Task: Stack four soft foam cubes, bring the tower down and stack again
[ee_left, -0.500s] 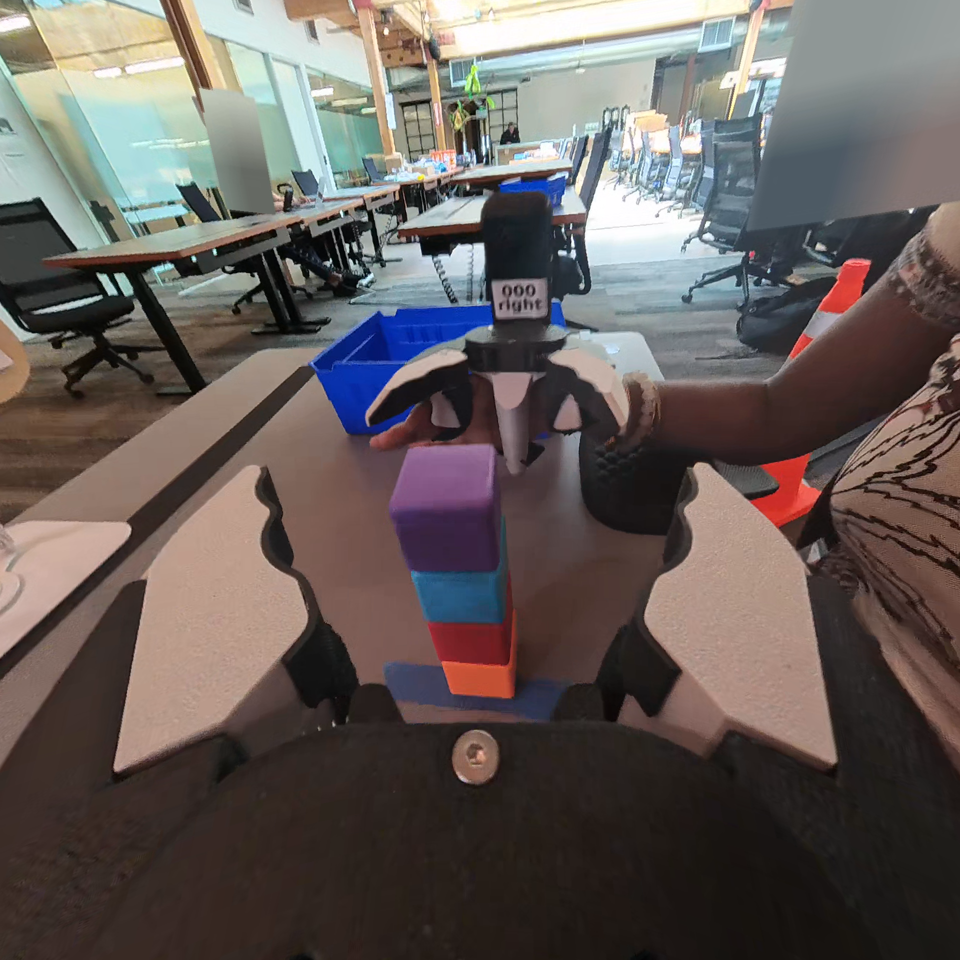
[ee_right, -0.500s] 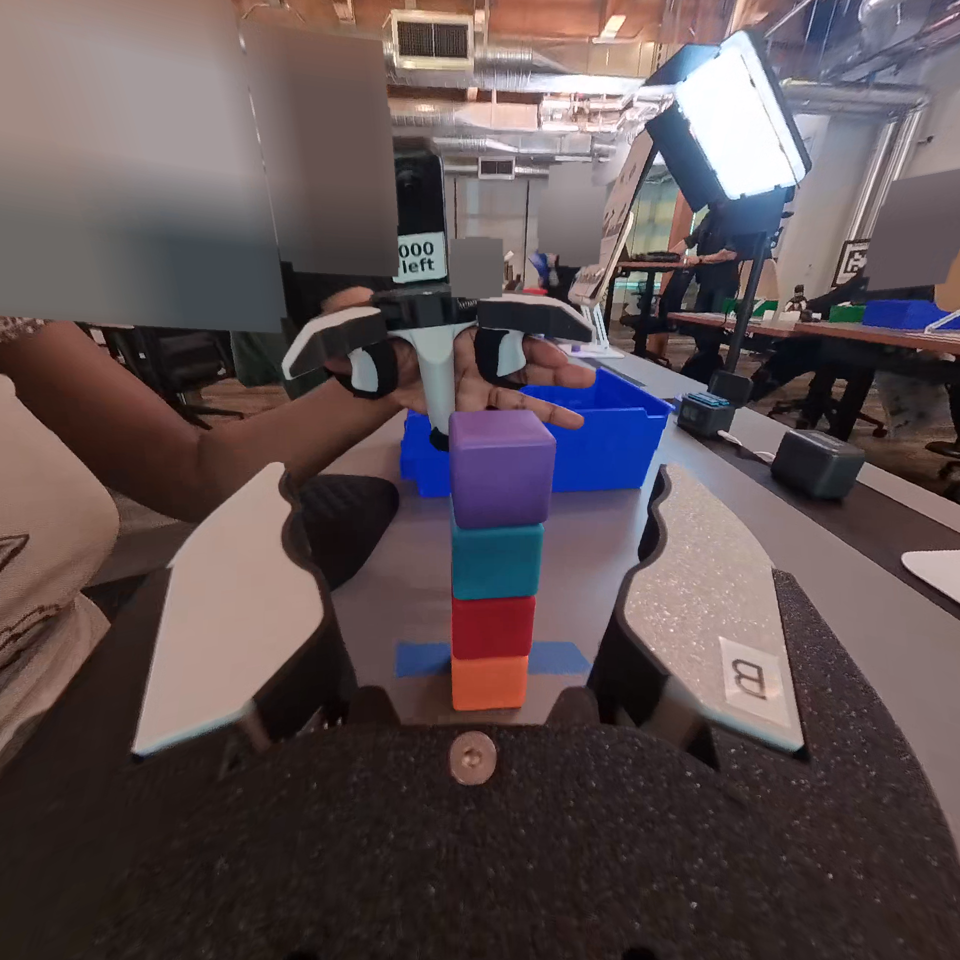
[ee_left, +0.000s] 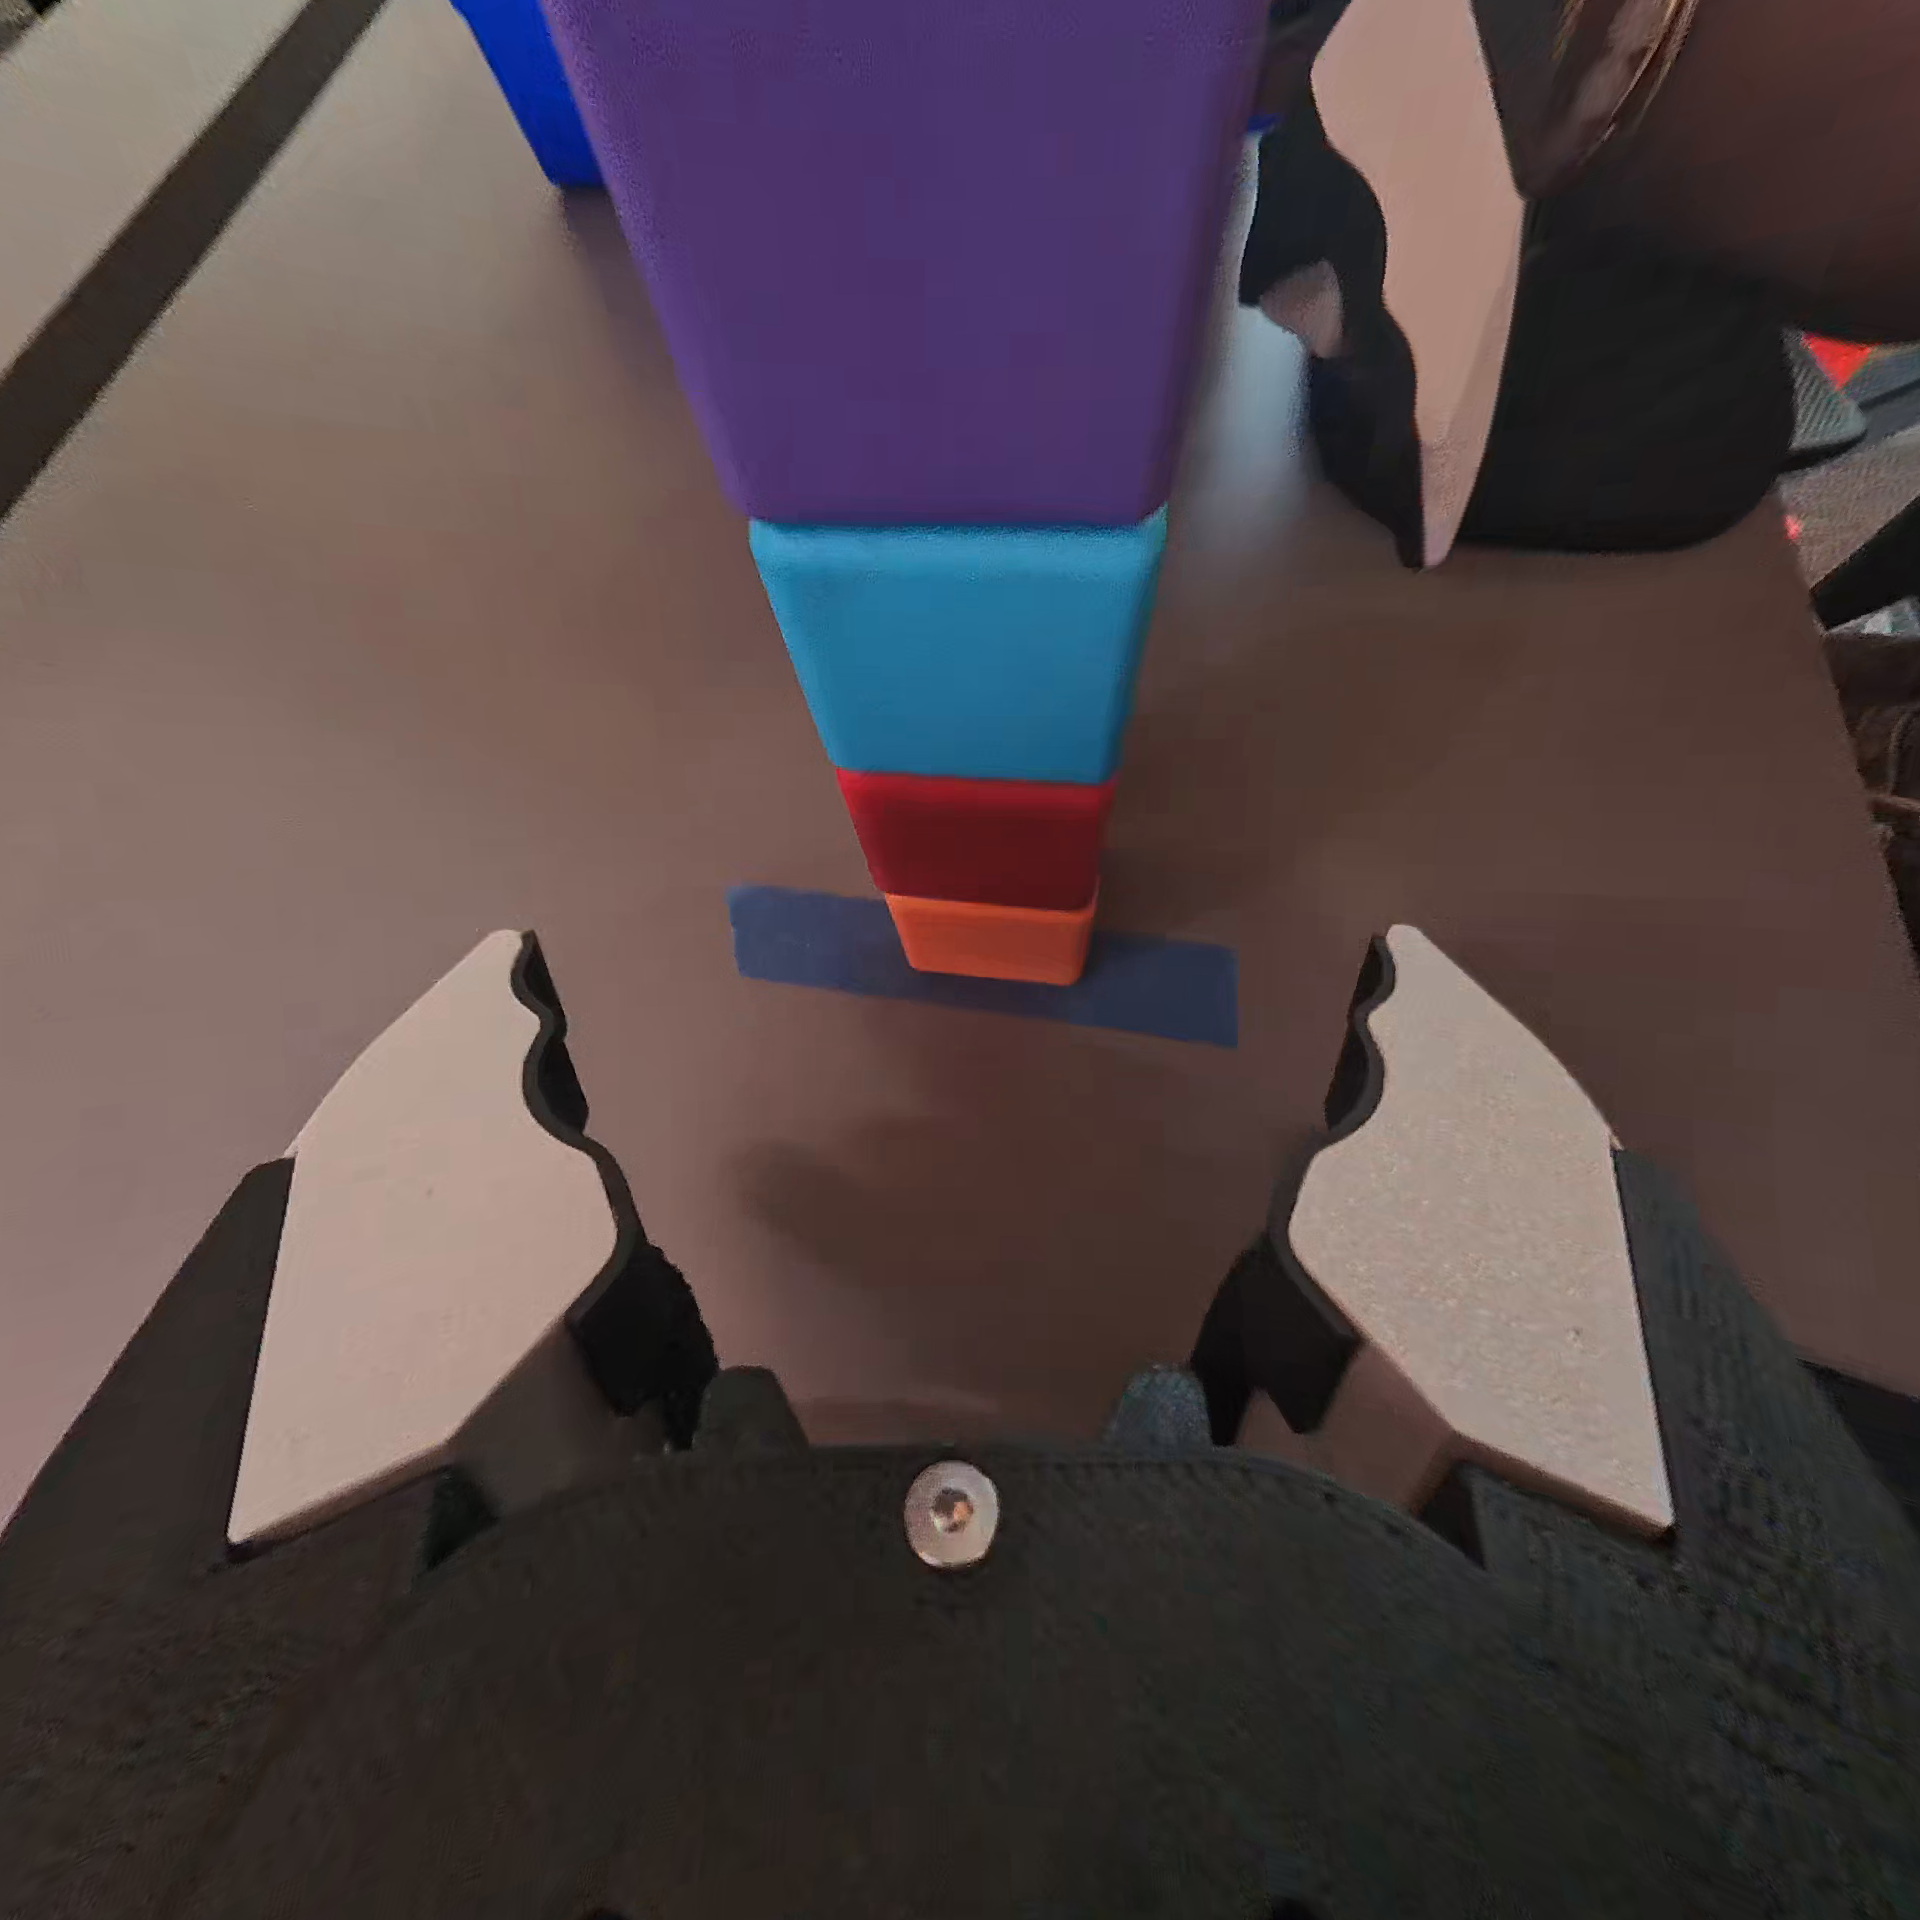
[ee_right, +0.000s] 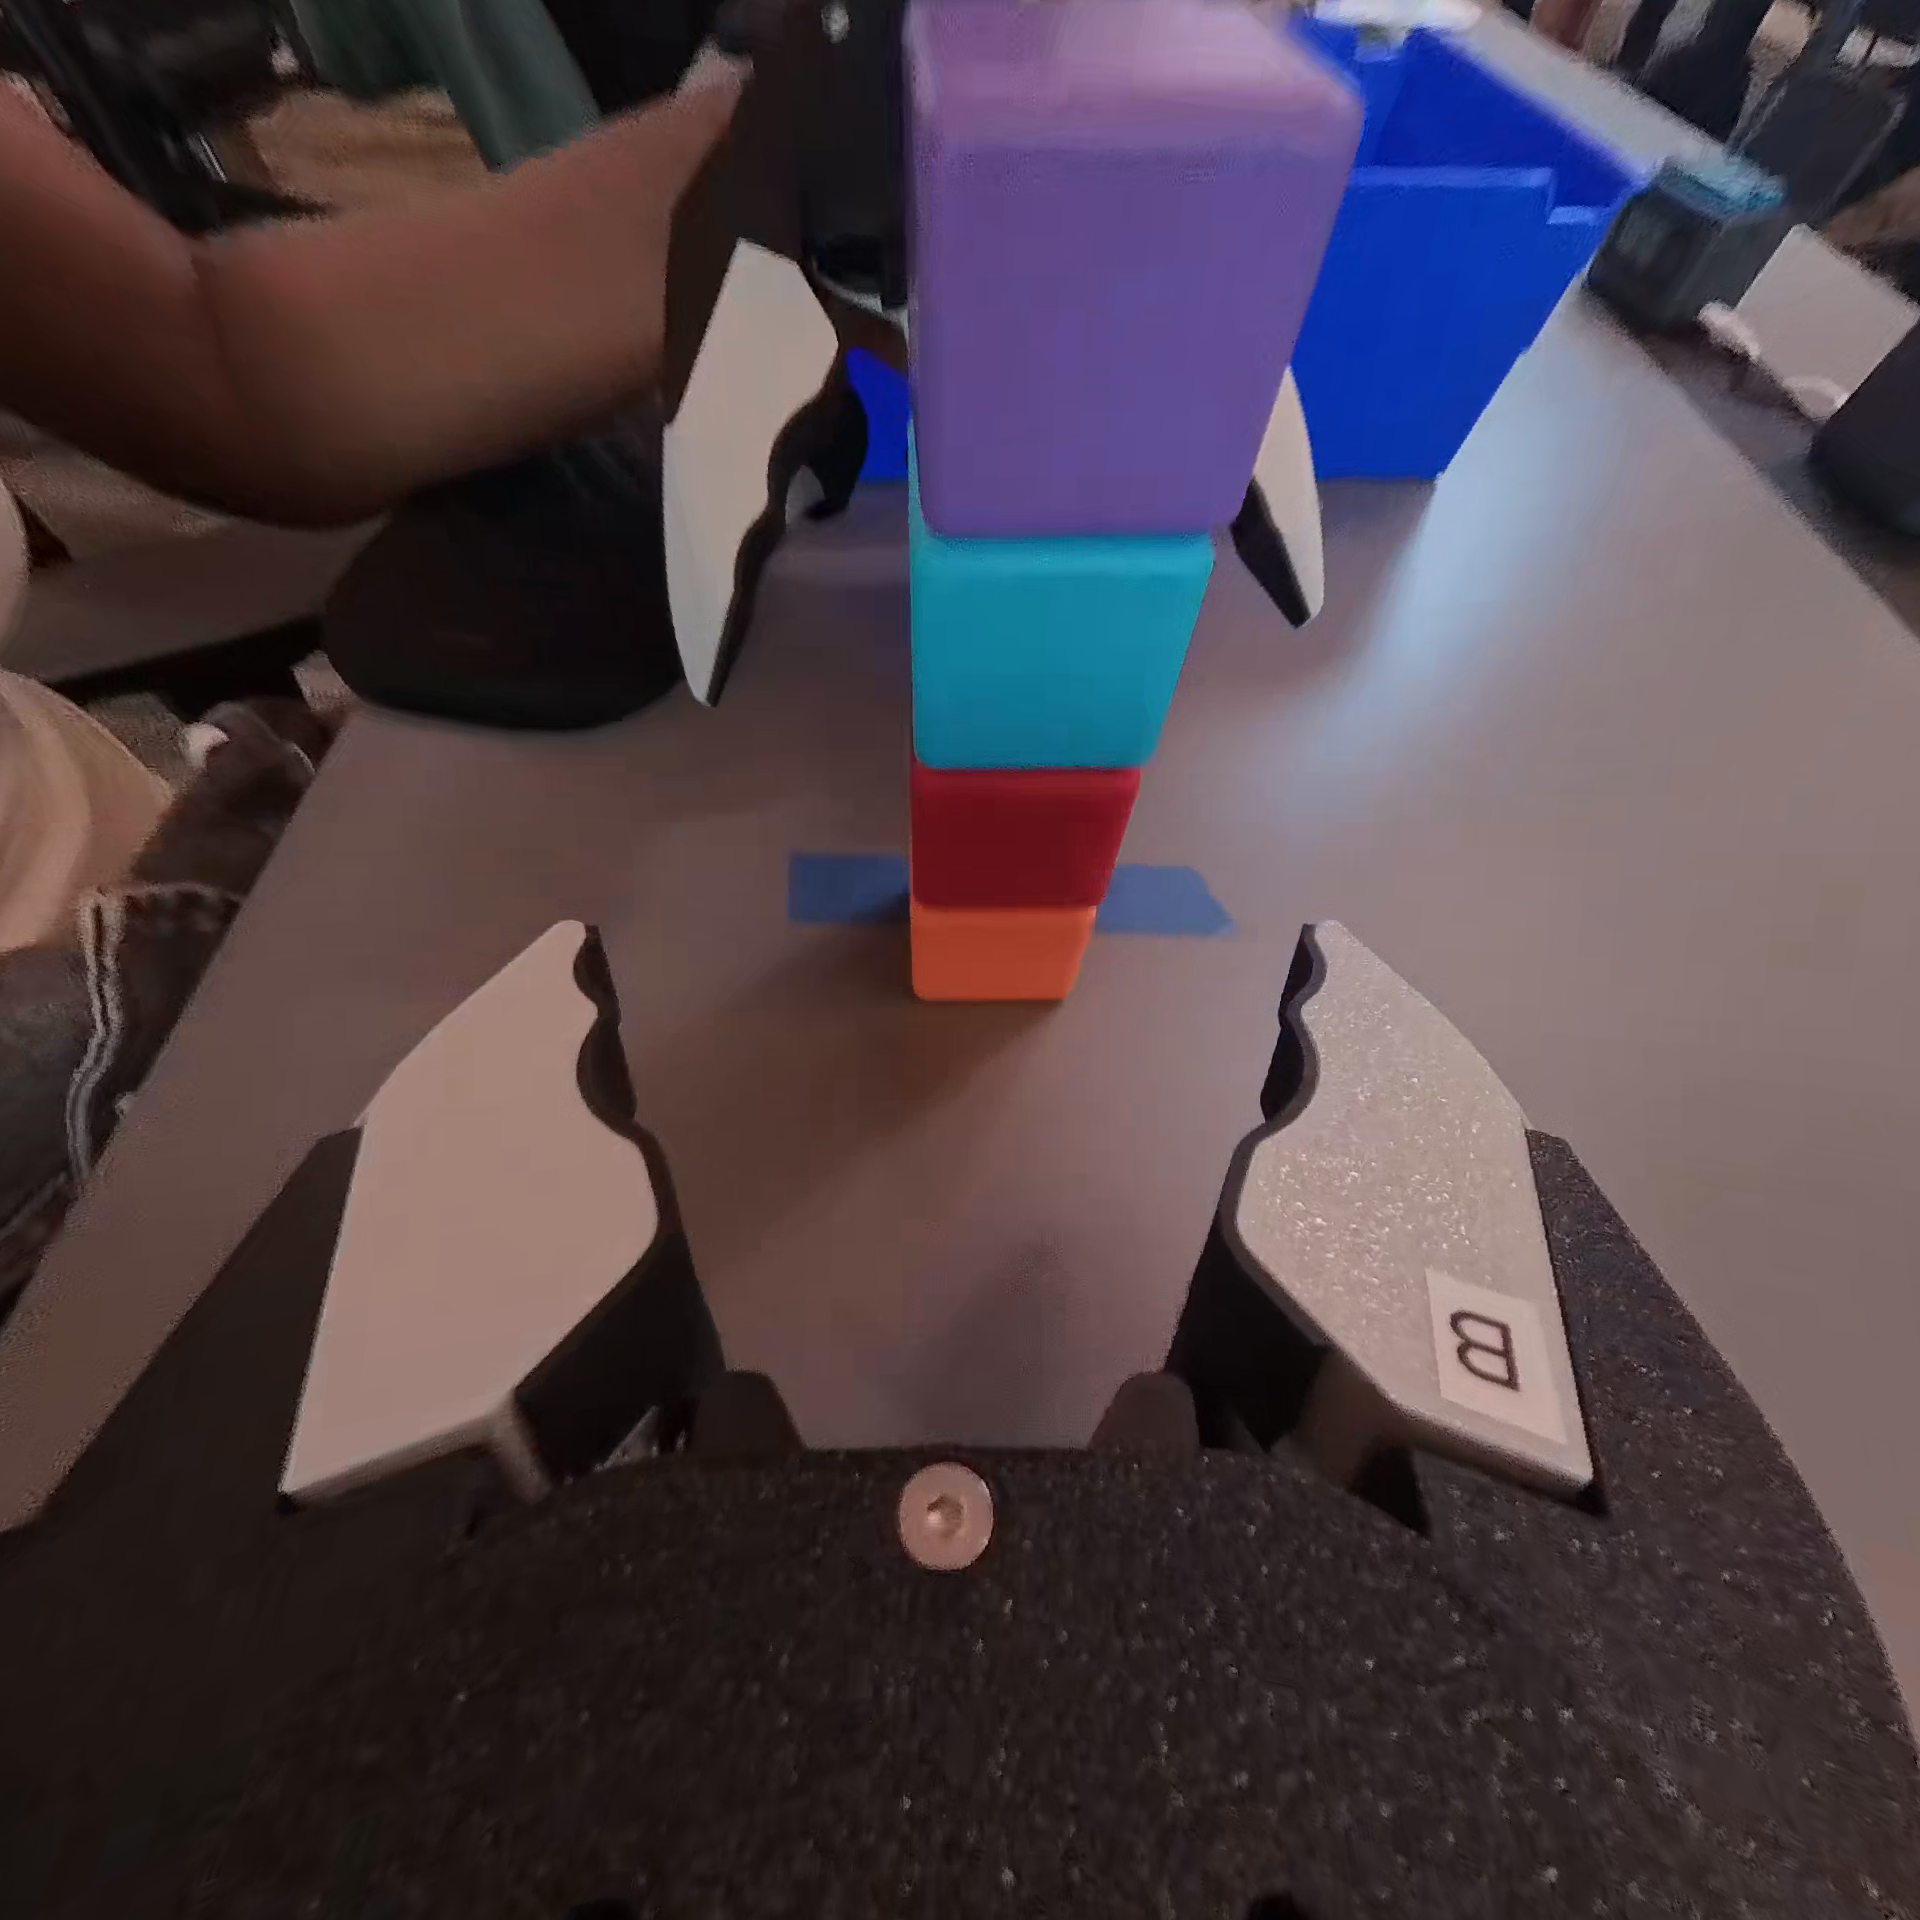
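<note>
White, flat-faced fingers with wavy black inner edges make up both grippers, two fingers each, on rough black printed bodies. The left gripper (ee_left: pixel 951 1049) has its fingers spread wide with nothing between them, tilted down toward the table (ee_left: pixel 364 623) just short of the tower. The right gripper (ee_right: pixel 945 1039) is spread the same way and holds nothing, facing the tower from the opposite side; one of its fingers carries a small white sticker.

Four foam cubes stand in one upright stack between the two grippers: an orange cube (ee_right: pixel 997 954) at the bottom, a red cube (ee_right: pixel 1023 836) on it, a teal cube (ee_right: pixel 1055 649) next, and a purple cube (ee_right: pixel 1112 281) on top. Their corners are rounded and their faces matte. The upper cubes sit slightly offset to one side of the lower ones. The orange cube rests on a single strip of blue tape (ee_left: pixel 810 940) stuck to the smooth grey table.

Beyond the tower, a forearm (ee_right: pixel 395 332) reaches in behind the far gripper, and one blue plastic bin (ee_right: pixel 1455 312) sits on the table just behind.
</note>
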Demonstrator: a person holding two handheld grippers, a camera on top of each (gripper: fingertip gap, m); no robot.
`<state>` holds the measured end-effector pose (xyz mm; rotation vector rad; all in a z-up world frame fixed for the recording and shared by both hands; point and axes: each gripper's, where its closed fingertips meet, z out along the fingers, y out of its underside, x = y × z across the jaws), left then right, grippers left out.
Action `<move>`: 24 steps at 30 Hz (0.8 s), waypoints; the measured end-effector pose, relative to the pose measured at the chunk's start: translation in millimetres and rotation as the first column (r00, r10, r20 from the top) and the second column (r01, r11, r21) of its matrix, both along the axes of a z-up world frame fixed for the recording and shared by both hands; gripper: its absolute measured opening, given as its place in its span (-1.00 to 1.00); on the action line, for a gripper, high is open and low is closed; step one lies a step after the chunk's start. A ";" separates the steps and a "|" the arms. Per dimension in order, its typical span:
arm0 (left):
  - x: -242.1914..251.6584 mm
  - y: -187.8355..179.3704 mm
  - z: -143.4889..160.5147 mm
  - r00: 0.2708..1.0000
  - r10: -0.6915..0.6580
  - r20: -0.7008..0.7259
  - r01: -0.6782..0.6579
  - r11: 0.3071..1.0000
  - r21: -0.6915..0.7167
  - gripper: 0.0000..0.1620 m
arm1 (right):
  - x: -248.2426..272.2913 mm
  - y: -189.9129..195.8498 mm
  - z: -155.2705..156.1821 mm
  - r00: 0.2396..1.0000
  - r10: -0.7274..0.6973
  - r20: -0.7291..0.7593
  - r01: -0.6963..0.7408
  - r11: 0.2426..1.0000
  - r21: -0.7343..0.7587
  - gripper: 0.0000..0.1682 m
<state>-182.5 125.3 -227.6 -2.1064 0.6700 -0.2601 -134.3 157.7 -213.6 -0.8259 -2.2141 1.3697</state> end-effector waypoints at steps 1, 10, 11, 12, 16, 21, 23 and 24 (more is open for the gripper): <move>-0.3 -0.1 -6.2 1.000 0.002 -0.011 -0.003 1.000 -0.023 0.72 | -0.5 1.9 -8.2 1.000 -0.006 0.020 0.006 0.999 0.039 0.42; 0.9 1.3 -31.7 1.000 -0.007 -0.001 0.007 0.995 -0.098 0.72 | -5.0 8.8 -32.8 0.998 -0.030 0.061 0.022 0.992 0.120 0.34; 3.1 4.5 -22.5 0.999 -0.006 0.039 0.008 0.999 -0.052 0.71 | -6.3 6.2 -23.2 0.999 -0.026 0.033 0.024 0.997 0.074 0.33; 4.9 7.9 -11.3 0.996 -0.006 0.086 0.005 1.000 0.003 0.68 | -7.5 3.4 -12.0 1.000 -0.024 0.000 0.024 1.000 0.020 0.33; 6.6 17.0 32.1 0.971 -0.017 0.240 -0.035 0.977 0.211 0.50 | -11.2 -2.2 32.6 0.990 -0.042 -0.134 0.019 0.985 -0.174 0.33; 15.1 19.9 71.0 0.913 -0.090 0.398 -0.074 0.922 0.379 0.32 | -13.0 -3.6 83.8 0.956 -0.103 -0.276 -0.010 0.925 -0.379 0.32; 17.0 21.1 74.5 0.901 -0.100 0.422 -0.083 0.916 0.394 0.26 | -15.2 -3.3 98.0 0.946 -0.124 -0.299 -0.012 0.909 -0.417 0.30; 17.6 22.4 72.3 0.905 -0.094 0.416 -0.084 0.917 0.390 0.25 | -16.9 -4.3 101.3 0.948 -0.122 -0.294 -0.008 0.914 -0.405 0.28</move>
